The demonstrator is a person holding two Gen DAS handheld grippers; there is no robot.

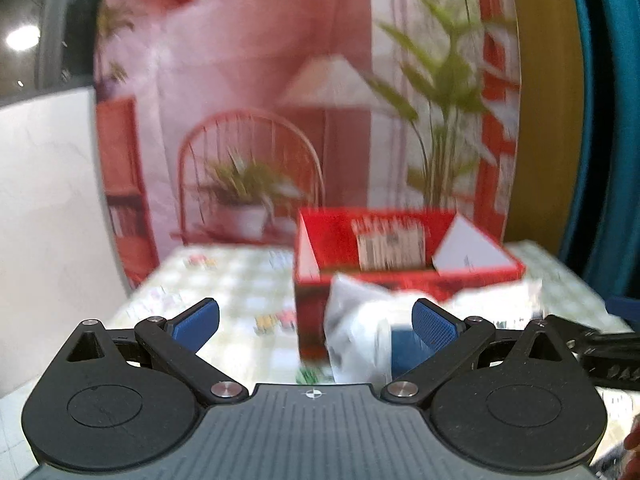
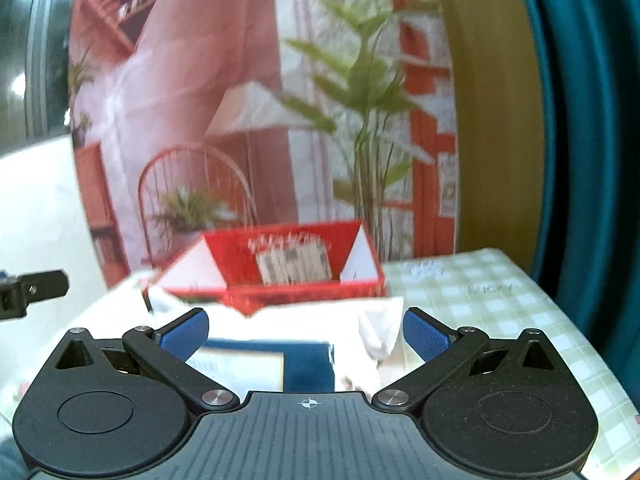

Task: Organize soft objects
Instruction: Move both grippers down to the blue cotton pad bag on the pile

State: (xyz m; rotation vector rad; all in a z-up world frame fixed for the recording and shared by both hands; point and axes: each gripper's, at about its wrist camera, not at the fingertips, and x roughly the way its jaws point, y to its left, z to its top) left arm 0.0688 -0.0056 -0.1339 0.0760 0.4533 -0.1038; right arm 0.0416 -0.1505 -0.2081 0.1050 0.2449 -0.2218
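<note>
Both tools, left tool (image 1: 316, 322) and right tool (image 2: 306, 334), were wide apart, holding nothing. A soft white bag (image 2: 304, 326) lay on the counter (image 2: 480, 300) against the red box (image 2: 288, 268). Pinching its loose edge gently seemed best.

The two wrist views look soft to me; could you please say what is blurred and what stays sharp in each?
Left wrist view: the red box and white packet are smeared; the left gripper is crisp. Right wrist view: the backdrop and box are blurred, the packet glares white, and the right gripper is sharp.
</note>
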